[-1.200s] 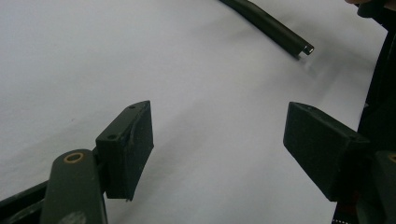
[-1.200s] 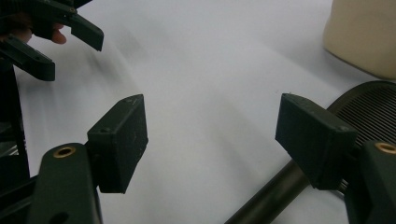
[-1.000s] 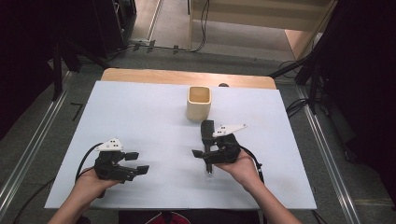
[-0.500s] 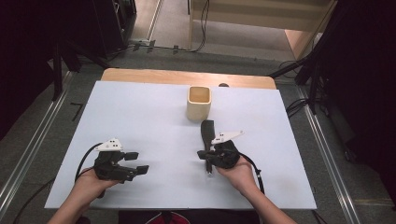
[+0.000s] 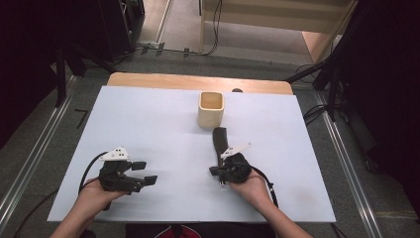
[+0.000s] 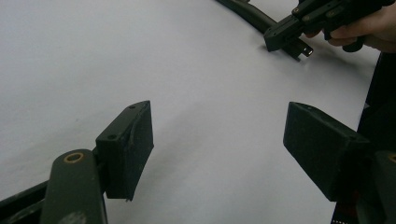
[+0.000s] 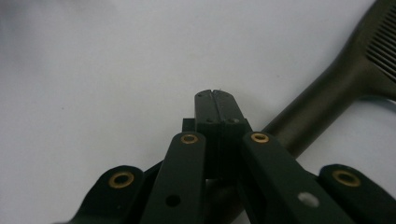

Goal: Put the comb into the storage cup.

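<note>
The black comb lies on the white worktop, just in front of the beige cup; its handle end passes beneath the right gripper, whose fingers have just clenched together, pads touching above the handle. The left gripper rests well apart, fingers released.

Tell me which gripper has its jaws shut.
The right gripper: its pads meet with nothing between them, right by the comb handle. The left gripper has its jaws wide apart over the table.
</note>
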The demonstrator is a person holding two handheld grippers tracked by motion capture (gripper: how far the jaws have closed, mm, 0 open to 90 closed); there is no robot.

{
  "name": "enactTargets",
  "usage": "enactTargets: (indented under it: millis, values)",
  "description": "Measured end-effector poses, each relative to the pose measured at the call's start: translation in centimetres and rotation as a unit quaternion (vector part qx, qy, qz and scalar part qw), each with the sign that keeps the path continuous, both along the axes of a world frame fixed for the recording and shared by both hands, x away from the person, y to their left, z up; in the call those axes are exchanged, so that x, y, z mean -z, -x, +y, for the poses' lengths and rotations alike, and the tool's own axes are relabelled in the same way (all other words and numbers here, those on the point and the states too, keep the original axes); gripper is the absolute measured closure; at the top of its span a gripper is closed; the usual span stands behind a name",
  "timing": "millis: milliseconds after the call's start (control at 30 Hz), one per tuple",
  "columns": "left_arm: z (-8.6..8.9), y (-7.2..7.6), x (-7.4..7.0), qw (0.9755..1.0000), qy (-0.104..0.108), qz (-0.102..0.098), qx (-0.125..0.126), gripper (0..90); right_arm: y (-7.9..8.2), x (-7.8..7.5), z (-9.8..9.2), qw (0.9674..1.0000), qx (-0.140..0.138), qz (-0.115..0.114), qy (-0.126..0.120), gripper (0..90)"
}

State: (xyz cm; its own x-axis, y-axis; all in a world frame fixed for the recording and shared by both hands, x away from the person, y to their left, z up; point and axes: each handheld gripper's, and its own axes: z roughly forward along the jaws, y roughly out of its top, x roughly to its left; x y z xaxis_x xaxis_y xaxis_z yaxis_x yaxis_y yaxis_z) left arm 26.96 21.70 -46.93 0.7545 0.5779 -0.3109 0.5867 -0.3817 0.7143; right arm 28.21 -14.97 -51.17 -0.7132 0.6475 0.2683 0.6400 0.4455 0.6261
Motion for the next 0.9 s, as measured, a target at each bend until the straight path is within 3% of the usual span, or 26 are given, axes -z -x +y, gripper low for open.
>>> enactTargets:
  millis: [900]
  values:
    - [-0.2,-0.3,0.0,1.0,-0.001,-0.001,0.001,25.2,0.1,-0.1,-3.0,0.9999,0.008,0.004,0.012,87.4]
